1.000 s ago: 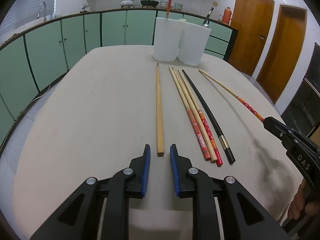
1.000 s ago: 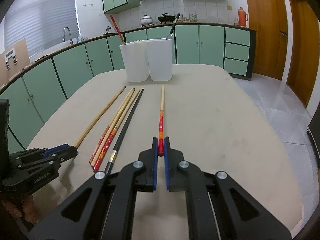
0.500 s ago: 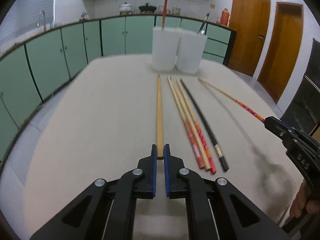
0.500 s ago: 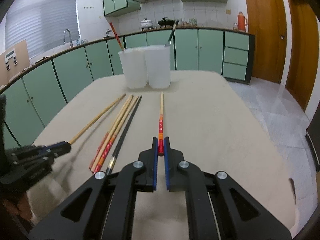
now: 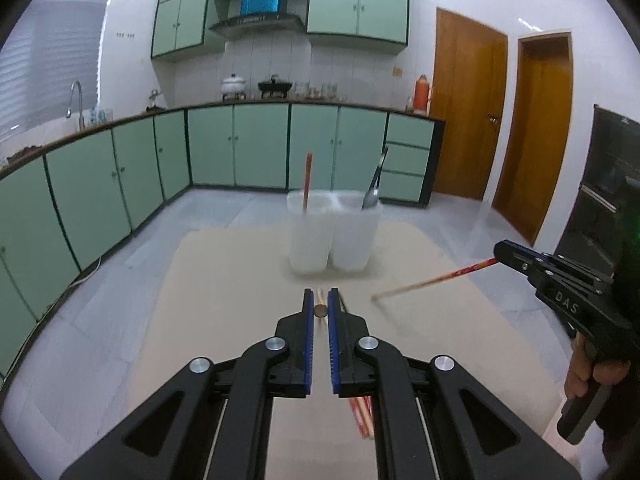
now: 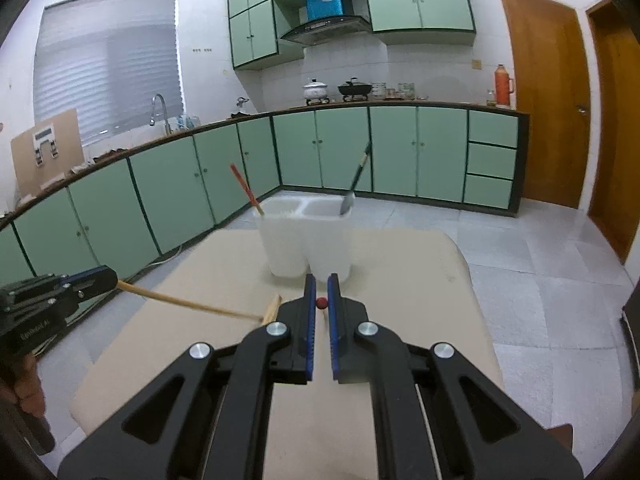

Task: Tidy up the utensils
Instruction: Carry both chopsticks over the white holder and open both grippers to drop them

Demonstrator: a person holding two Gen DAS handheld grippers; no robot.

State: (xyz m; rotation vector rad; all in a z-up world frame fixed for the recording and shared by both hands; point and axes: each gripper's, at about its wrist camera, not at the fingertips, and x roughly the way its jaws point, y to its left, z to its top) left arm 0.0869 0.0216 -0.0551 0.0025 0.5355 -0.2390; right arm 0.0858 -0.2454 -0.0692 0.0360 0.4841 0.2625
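My left gripper [image 5: 320,298] is shut on the near end of a plain wooden chopstick [image 5: 320,311], held up off the beige table [image 5: 224,280]. In the right wrist view that chopstick [image 6: 192,304] slants down from the left gripper [image 6: 110,278]. My right gripper [image 6: 321,286] is shut on the red end of a red-patterned chopstick [image 6: 321,302], which also hangs in the air [image 5: 436,280] from the right gripper [image 5: 498,254]. Two white tubs [image 5: 310,240] [image 5: 354,240] stand side by side at the far end. The remaining chopsticks [image 5: 362,416] lie under my left gripper, mostly hidden.
A red chopstick [image 5: 307,180] stands in the left tub and a black-handled utensil [image 5: 376,184] in the right one. Green cabinets [image 5: 100,200] curve around the left and back. Tiled floor [image 6: 540,280] surrounds the table. A person's hand [image 5: 592,376] grips the right tool.
The left gripper closed on the plain wooden chopstick. Both grippers then rose, lifting their chopsticks off the table, so the view now looks down on the tubs.
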